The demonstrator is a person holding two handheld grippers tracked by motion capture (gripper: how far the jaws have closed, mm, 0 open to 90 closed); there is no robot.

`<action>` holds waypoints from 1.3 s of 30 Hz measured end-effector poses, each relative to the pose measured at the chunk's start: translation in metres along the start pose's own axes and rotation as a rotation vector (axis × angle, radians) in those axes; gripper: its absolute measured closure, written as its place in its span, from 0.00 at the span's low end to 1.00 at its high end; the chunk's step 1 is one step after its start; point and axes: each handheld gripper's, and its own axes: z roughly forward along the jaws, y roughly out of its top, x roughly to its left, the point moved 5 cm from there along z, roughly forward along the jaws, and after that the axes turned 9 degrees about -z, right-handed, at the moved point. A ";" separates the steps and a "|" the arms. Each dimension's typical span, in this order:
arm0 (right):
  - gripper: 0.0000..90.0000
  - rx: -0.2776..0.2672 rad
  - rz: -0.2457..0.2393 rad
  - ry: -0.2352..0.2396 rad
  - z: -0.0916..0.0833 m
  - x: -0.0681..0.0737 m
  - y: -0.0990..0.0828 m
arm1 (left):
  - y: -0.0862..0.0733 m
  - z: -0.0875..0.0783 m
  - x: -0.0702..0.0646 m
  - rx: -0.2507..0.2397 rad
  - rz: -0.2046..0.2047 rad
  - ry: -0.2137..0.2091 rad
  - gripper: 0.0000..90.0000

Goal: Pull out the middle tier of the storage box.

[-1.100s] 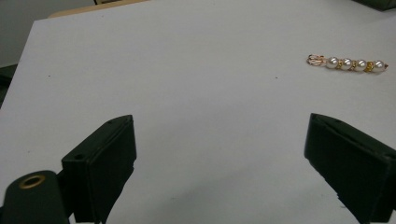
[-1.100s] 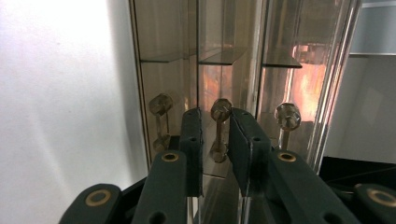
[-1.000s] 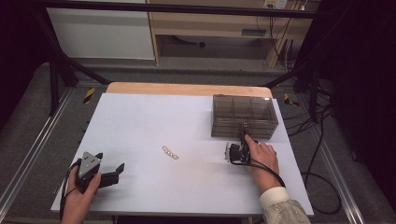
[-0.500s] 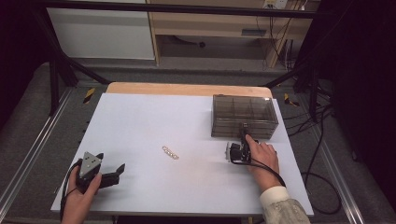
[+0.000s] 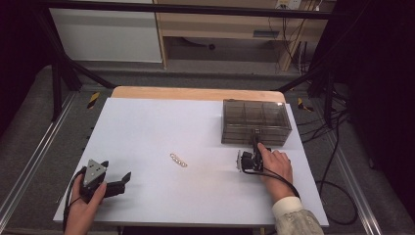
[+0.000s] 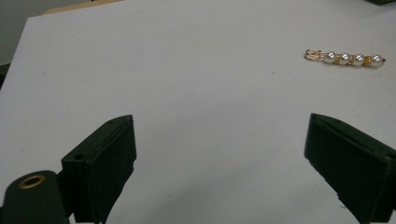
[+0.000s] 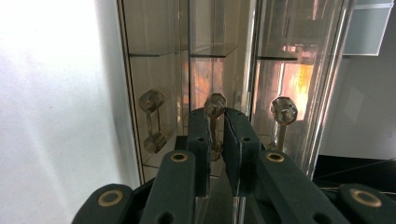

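Pinching the middle drawer handle (image 7: 215, 122) of the clear acrylic drawer box (image 5: 254, 121), the right gripper (image 7: 215, 122) has its two black jaws pressed close on either side of the thin clear bar, having just been closing onto it. In the right gripper view three such handles stand side by side on the box front, and the jaws sit on the centre one, between its two knobs. From the high view the box stands at the far right of the white table (image 5: 161, 122), and the right gripper (image 5: 254, 146) meets its near face with the right hand (image 5: 274, 164) behind it.

The risk from here, as I judge it, lies in the pull. That handle is slim and smooth, so a light squeeze could let the pads slide off. A pull that is not straight along the drawer's travel could jam the drawer, and since the box looks light and nothing steadies it, it may slide across the table instead of opening.

Well apart, near the table's middle, lies a pearl hair clip (image 6: 345, 59), free of both tools. The left gripper (image 6: 219, 154) rests at the near left corner, jaws spread wide with nothing between them, pointed toward the clip.
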 end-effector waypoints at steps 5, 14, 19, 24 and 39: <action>0.90 -0.009 -0.005 0.000 -0.005 0.001 -0.001 | 0.000 0.000 0.000 0.002 0.004 0.001 0.10; 0.90 -0.018 -0.007 0.011 -0.018 0.004 -0.002 | 0.000 0.000 -0.001 0.004 0.006 0.002 0.10; 0.90 -0.018 -0.003 0.017 -0.025 0.006 -0.002 | -0.001 0.000 -0.001 0.005 0.013 0.006 0.10; 0.90 -0.026 -0.002 0.018 -0.033 0.008 -0.003 | -0.001 0.000 -0.001 0.006 0.012 0.009 0.10; 0.52 -0.094 0.207 0.149 -0.049 -0.003 0.002 | -0.002 0.001 -0.001 0.016 0.011 0.006 0.10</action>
